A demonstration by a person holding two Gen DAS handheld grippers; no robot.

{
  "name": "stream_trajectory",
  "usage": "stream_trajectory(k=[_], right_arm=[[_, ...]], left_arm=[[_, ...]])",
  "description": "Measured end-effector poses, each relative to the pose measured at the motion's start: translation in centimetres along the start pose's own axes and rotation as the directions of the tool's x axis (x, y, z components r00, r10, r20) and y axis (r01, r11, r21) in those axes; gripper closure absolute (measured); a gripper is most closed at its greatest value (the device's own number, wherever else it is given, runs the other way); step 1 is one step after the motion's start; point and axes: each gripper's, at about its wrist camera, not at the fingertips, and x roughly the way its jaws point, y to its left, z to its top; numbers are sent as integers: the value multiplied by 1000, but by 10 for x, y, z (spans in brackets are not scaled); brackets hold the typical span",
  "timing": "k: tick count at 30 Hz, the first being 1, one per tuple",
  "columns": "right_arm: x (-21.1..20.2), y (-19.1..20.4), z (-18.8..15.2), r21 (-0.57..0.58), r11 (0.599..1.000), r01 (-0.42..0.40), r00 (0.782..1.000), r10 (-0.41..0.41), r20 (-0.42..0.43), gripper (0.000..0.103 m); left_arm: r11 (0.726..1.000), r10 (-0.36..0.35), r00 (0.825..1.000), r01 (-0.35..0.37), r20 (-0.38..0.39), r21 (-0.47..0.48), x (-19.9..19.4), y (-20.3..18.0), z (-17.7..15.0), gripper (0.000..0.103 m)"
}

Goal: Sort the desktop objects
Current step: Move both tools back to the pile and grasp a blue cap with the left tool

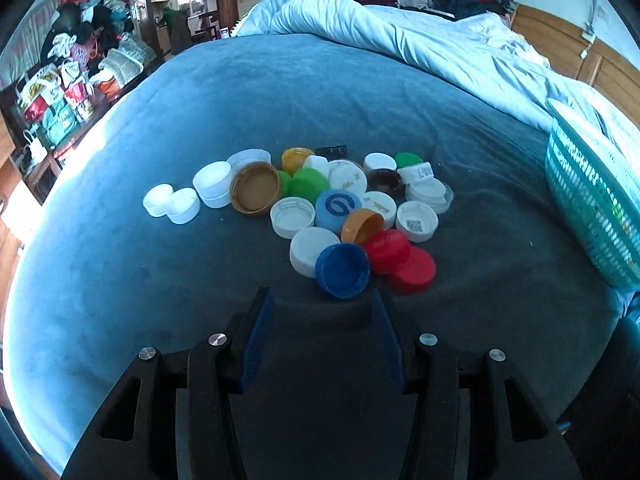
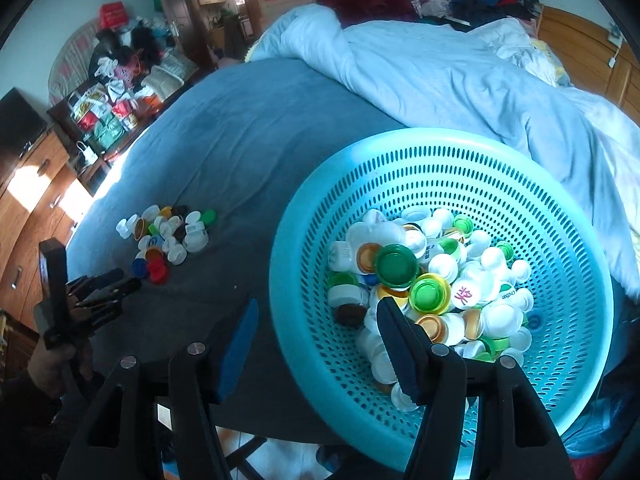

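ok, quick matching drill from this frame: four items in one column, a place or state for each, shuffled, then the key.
1. dark blue cap
2. teal basket
3. left gripper
4. two small white caps

A. empty, just short of the pile
B. far left of the pile
C. nearest edge of the pile, open side up
D. holds many caps

Pairs: 1-C, 2-D, 3-A, 4-B

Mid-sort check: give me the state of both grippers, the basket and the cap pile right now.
left gripper: open, empty, just short of the blue cap
right gripper: open, empty, straddling the basket rim
basket: tilted, partly filled with caps
cap pile: loose on the bed
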Motion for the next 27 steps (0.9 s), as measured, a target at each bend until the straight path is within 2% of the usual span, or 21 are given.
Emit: stream_trajectory(k=[8,11,16,21,27], right_arm=[[13,19,6,-33,999,1,999,-3,-35,36],[15,32,9,-59,998,-5,999,2,-36,37],[25,52,15,-86,996,-30,999,27,-39,45],[59,86,23,-126,985,-115,991,104,-86,52],[119,137,44,-157,963,-220,970,198,-142,52]], left_arm=[[1000,-3,1000,3,2,22,16,-3,9,59],[999,-37,999,37,-1,0,14,4,7,78],[995,-78,997,79,23,-67,-11,26,0,78],[983,-101,993,108,55,-150,-30,49,0,78],[964,-117,991,129,66,-232,-33,75,6,78]])
